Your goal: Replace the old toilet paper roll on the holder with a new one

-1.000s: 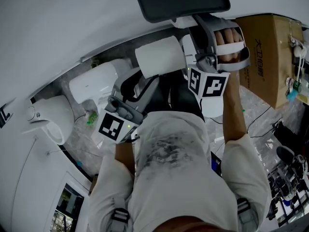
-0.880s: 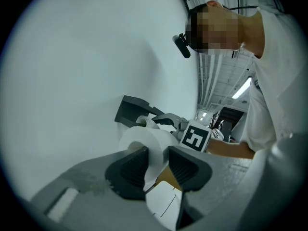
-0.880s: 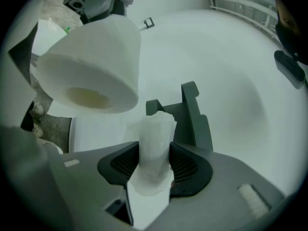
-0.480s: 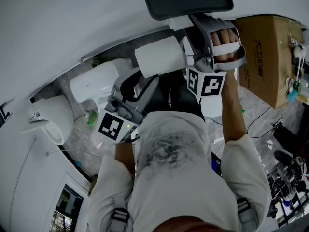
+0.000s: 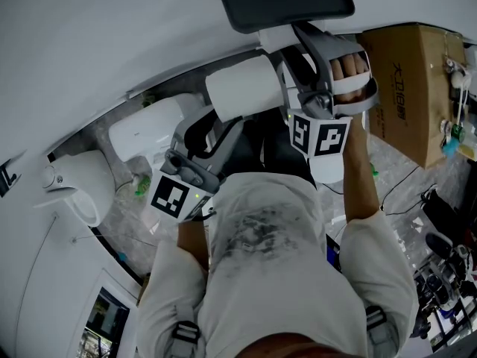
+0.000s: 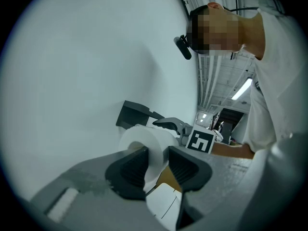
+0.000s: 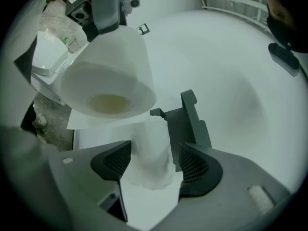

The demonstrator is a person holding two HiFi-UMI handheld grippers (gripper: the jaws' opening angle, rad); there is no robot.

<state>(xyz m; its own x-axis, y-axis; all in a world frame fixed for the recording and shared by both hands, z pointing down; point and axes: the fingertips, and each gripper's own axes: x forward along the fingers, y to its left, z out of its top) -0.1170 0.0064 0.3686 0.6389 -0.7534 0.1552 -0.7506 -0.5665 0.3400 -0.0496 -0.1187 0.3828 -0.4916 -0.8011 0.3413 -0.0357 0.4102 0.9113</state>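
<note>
The white wall (image 5: 104, 28) carries the dark grey holder (image 5: 283, 2), which juts out at the top of the head view. The new roll (image 5: 244, 88) is not on the holder. It hangs in the air just below and to the left of it, close to the wall, with its long axis running roughly along the wall so that one open end faces the holder side. It is a full, thick, clean white cylinder with a pale cardboard core (image 7: 108, 102), and on that fullness it is judged to be the replacement. The left gripper (image 6: 158, 158) is clenched on it, the jaws pinching the paper wall at the end away from the holder; one jaw appears to sit at the core, though this is not certain. The right gripper (image 7: 154, 153) is the nearer of the two to the holder, whose bracket stands just beyond its jaws. Those jaws have just been opening and stand released and wide. A crumpled strip of white paper (image 7: 150, 177) hangs between them, pressed by neither pad; whether it is the roll's loose tail cannot be told. Judgement: the coming move turns on lining the core end up with the holder's arm, which lies to the right of the roll in the head view, and the left hand would have to carry it there
</note>
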